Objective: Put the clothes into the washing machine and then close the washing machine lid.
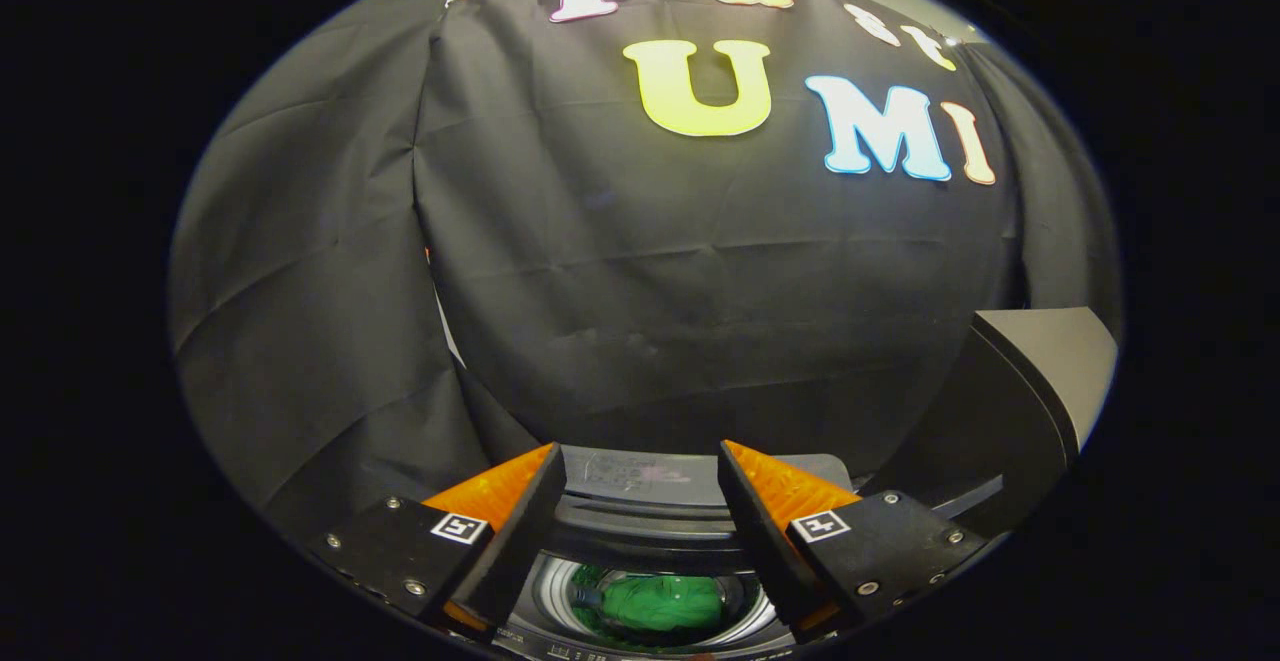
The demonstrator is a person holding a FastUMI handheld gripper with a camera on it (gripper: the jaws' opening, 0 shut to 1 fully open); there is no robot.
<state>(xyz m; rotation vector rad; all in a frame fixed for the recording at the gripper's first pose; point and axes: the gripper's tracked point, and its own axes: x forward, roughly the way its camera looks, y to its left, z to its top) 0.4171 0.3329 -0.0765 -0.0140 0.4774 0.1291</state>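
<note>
**One step left: the lid is waiting to be closed**

Two fingers of the tongs (637, 526) are standing well apart and gripping nothing, hovering above the washing machine (640, 516). Directly below and between them, the green clothes (660, 603) are lying bunched inside the drum, so the loading part is looking done and the closing part is, by my judgement, now in hand.

Just beyond the fingertips, the machine's dark back panel is running across. Further off and to the right, the lid (1030, 391) is standing raised, tilted back and open.

Next, the tongs are probably needing to swing right, reach the lid's upper edge and push it forward and down. Nothing is blocking that path as far as I can see; the black cloth wall (640, 271) is hanging behind everything.
</note>
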